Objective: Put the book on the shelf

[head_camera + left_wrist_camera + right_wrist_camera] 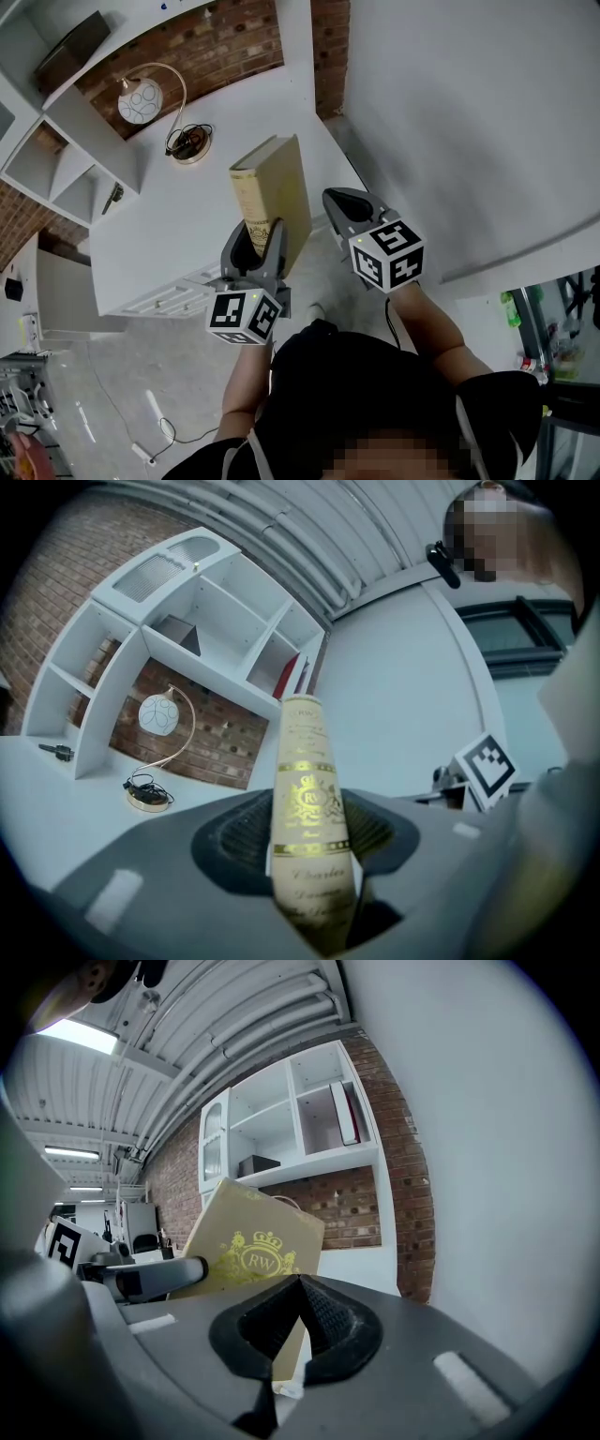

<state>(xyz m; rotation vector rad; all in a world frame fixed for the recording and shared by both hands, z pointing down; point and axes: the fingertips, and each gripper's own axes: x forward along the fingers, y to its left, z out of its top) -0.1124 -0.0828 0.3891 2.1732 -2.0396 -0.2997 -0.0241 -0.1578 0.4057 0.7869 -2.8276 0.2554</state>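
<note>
So progress-wise this looks like the carry stage, roughly halfway I'd say: the book is picked up but not on the shelf yet. Starting closest in, the left gripper (255,234) is clamped on the spine end of the book (281,197), a tan hardback with gold lettering and a crest, held upright in the air in front of the person and above the near edge of the white desk (178,234). The right gripper (298,1288) has its jaws pressed together with nothing clearly between them. It sits just beside the book's far edge, and I can't tell if it actually touches. What's left, going by the task, is lifting the book up and across to the white shelf unit (225,611) on the brick wall and sliding it into a compartment. Count: two grippers, one book in hand, one desk, one globe lamp (142,100) with a curved arm on it, and one small dark object (56,752) in the lowest side cubby, too small to name. Further back there's one shelf unit with several open cubbies, one dark box (257,1164) in a middle one, and what looks like two books (342,1113) already standing in an upper one
</note>
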